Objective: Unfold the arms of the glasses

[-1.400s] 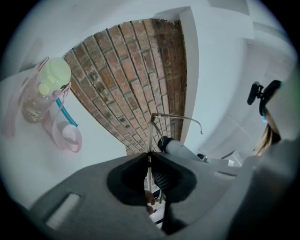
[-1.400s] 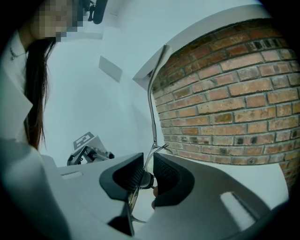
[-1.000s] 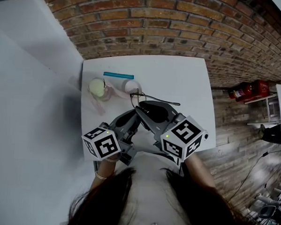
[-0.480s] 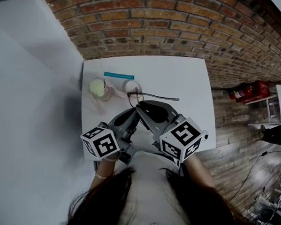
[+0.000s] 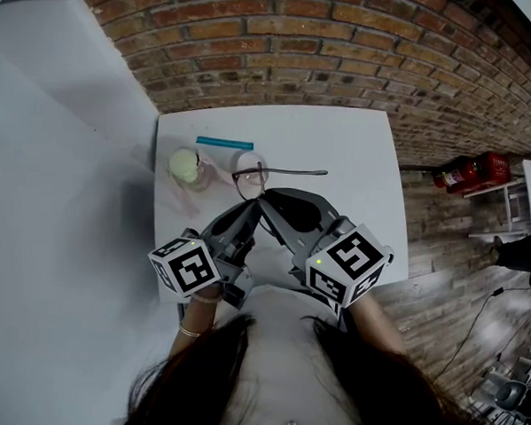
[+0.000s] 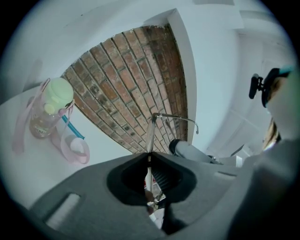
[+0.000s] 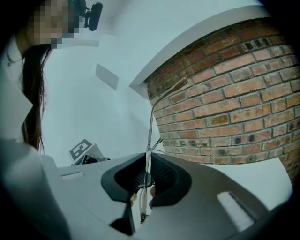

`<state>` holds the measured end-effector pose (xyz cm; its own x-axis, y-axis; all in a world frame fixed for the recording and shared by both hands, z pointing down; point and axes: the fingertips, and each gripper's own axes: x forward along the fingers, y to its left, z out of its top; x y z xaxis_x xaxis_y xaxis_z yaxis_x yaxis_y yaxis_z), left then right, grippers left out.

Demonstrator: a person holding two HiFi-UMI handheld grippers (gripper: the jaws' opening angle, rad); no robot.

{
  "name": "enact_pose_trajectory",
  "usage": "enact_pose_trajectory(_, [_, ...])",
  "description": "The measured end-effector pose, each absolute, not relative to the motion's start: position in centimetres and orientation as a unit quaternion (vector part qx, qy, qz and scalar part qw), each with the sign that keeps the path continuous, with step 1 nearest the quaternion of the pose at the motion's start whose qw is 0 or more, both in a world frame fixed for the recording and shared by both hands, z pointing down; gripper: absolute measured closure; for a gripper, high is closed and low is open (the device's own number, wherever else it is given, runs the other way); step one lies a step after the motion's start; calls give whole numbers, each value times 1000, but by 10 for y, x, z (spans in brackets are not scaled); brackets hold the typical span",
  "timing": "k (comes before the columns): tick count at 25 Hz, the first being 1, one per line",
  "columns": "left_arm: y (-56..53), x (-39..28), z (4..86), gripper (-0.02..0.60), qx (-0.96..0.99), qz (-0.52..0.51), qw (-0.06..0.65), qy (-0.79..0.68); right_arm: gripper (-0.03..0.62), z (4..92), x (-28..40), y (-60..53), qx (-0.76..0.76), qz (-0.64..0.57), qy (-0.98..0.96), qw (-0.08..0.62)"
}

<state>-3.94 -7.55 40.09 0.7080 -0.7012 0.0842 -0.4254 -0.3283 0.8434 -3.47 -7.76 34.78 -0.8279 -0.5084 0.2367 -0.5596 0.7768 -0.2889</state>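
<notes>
The thin metal-framed glasses (image 5: 248, 180) are held up over the white table (image 5: 357, 150), with one arm (image 5: 294, 172) sticking out to the right. My left gripper (image 5: 250, 210) is shut on the frame from the left, and my right gripper (image 5: 269, 201) is shut on it from the right, the two tips almost touching. In the left gripper view the frame (image 6: 150, 136) runs up out of the left gripper (image 6: 149, 157) and bends right. In the right gripper view a thin arm (image 7: 151, 122) rises from the right gripper (image 7: 147, 161).
A clear bottle with a green lid (image 5: 184, 166) and a pink strap stands at the table's left, also seen as the bottle (image 6: 48, 107) in the left gripper view. A teal stick (image 5: 223, 143) lies behind it. A brick wall (image 5: 327, 50) backs the table. A red extinguisher (image 5: 470, 170) lies at the right.
The glasses have moved farther from me and turned, so a lens now shows. The outstretched arm has swung toward the wall. The left marker cube has shifted slightly left.
</notes>
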Motion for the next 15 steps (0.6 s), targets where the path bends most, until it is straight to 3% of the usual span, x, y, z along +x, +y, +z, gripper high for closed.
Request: enact_pose_trajectory(15, [-82, -55, 404, 560, 769, -188, 494, -359, 562, 338, -30, -79, 285, 166, -943, 47])
